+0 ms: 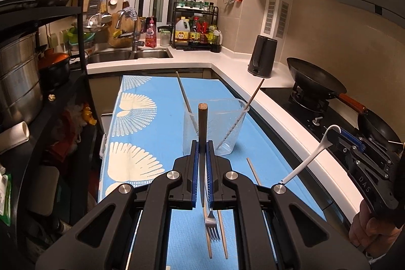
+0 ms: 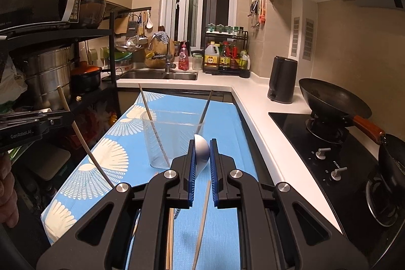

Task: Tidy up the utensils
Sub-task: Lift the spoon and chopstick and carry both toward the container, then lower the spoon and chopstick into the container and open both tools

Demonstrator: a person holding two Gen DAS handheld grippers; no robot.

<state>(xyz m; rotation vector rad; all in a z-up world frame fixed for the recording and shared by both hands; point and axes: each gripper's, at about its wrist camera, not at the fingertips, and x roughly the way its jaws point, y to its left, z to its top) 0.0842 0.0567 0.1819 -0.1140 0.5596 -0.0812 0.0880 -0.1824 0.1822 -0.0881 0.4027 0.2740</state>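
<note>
A clear plastic cup (image 1: 215, 128) stands on the blue patterned cloth (image 1: 141, 118) and holds two chopsticks (image 1: 186, 100), leaning left and right. My left gripper (image 1: 202, 151) is shut on a brown chopstick (image 1: 202, 123), held upright just in front of the cup. A fork (image 1: 211, 225) and loose chopsticks (image 1: 222, 234) lie on the cloth below it. My right gripper (image 2: 202, 151) is shut on a white spoon (image 2: 201, 151) by its bowl, a little short of the cup (image 2: 172, 138). The spoon (image 1: 311, 156) also shows at the right of the left wrist view.
A black kettle (image 2: 282, 79) stands on the white counter (image 2: 253, 103). A wok (image 2: 331, 98) sits on the gas hob at the right. A black shelf with steel pots (image 2: 48, 72) stands at the left. The sink (image 2: 157, 74) and a bottle rack are behind.
</note>
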